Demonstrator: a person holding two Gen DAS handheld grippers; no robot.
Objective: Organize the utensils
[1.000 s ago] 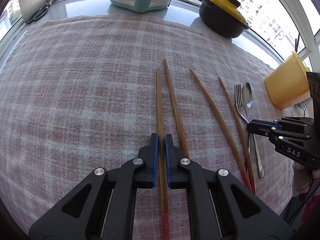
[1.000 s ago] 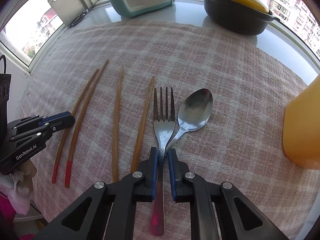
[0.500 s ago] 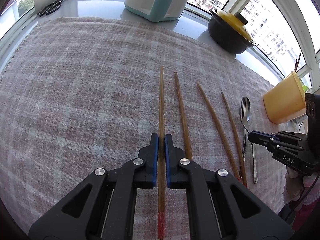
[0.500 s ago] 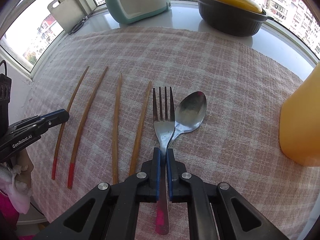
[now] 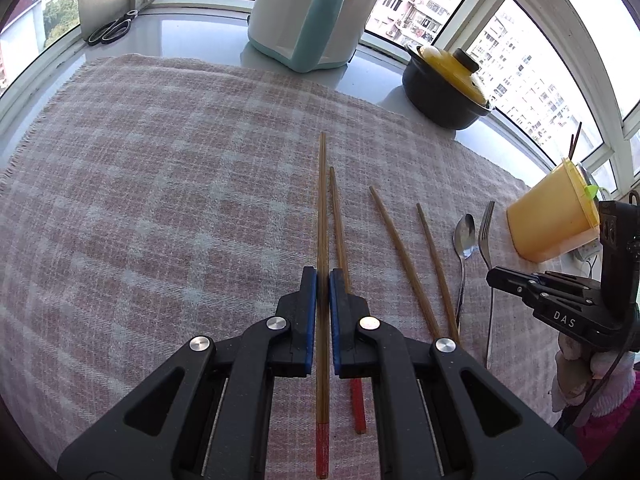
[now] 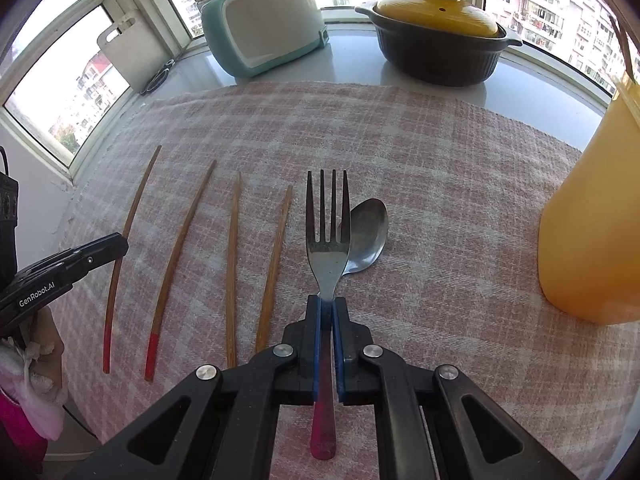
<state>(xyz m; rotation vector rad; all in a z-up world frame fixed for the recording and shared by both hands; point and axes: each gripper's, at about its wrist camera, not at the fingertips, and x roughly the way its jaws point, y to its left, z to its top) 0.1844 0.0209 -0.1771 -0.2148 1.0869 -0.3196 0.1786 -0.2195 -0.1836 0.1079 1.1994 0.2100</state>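
Note:
My left gripper [image 5: 323, 276] is shut on a red-tipped wooden chopstick [image 5: 322, 208] and holds it above the checked cloth [image 5: 160, 184]. Three more chopsticks [image 5: 396, 240] lie to its right. My right gripper [image 6: 327, 303] is shut on a steel fork [image 6: 328, 232] with a pink handle end, lifted over the spoon [image 6: 366, 236] that lies on the cloth. The fork [image 5: 486, 232] and spoon [image 5: 464, 236] also show in the left wrist view. The yellow cup [image 6: 592, 220] stands at the right, and shows in the left wrist view [image 5: 548, 216].
A white and teal cooker [image 6: 260, 24] and a black pot with a yellow lid [image 6: 436, 36] stand at the back on the sill. Scissors [image 5: 112, 32] lie at the back left. The table edge is close on the near side.
Both grippers have risen and pulled back with their loads. The chopstick has come up off the cloth and the fork has lifted clear of the spoon.

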